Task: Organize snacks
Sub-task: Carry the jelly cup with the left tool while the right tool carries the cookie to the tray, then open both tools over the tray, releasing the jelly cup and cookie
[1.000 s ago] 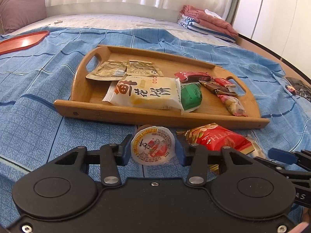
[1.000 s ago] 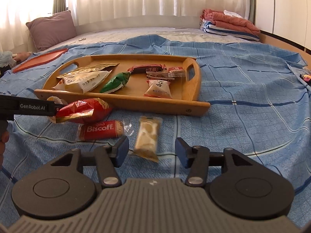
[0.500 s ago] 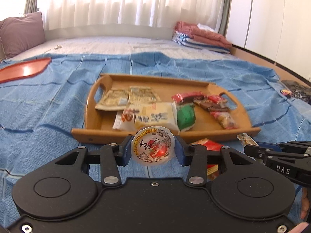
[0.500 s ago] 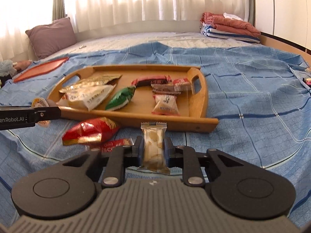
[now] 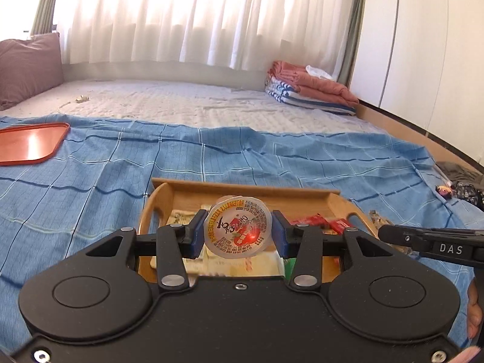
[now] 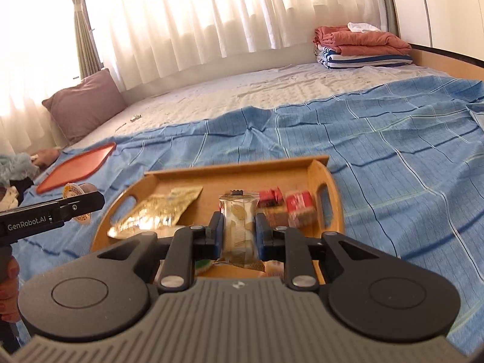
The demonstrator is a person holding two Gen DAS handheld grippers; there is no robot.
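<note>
My left gripper [image 5: 239,234] is shut on a round jelly cup [image 5: 237,227] with a printed foil lid, held in the air over the near part of the wooden tray [image 5: 242,189]. My right gripper [image 6: 239,236] is shut on a clear packet of biscuit [image 6: 239,227], held upright over the wooden tray [image 6: 242,168]. The tray holds gold-foil packets [image 6: 160,214], red wrapped snacks [image 6: 298,207] and a white packet, mostly hidden by the grippers. The left gripper and its jelly cup also show at the left of the right wrist view [image 6: 75,195].
The tray lies on a blue checked sheet [image 5: 90,166] on a bed. An orange flat tray [image 5: 30,145] lies far left. A purple pillow [image 6: 84,103] and folded blankets [image 6: 360,45] sit at the back. Dark clothes [image 5: 466,187] lie at the right edge.
Both grippers have risen and moved forward over the tray with their snacks. The right gripper closed on the biscuit packet, which lay on the sheet a second ago.
</note>
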